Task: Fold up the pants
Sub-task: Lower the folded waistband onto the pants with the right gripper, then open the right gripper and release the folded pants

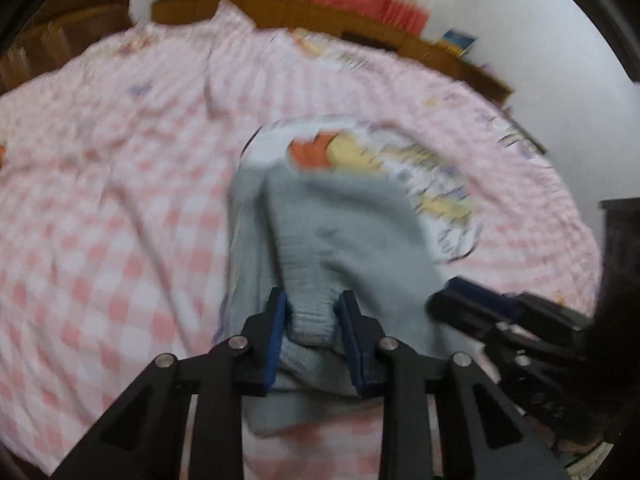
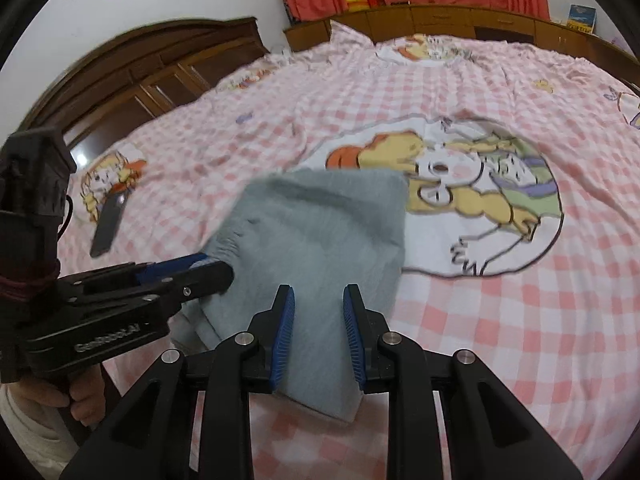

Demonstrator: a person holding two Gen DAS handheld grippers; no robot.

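Note:
Grey pants lie folded on a pink checked bedsheet. In the left wrist view my left gripper is shut on the ribbed waistband of the pants, which bunches between its blue pads. My right gripper shows at the right edge of the pants. In the right wrist view the grey pants lie ahead. My right gripper is open with the fabric lying between its fingers, not pinched. The left gripper holds the pants' left edge.
A dark phone lies on the sheet at the left. A cartoon print is on the sheet beside the pants. A wooden headboard and low cabinets border the bed.

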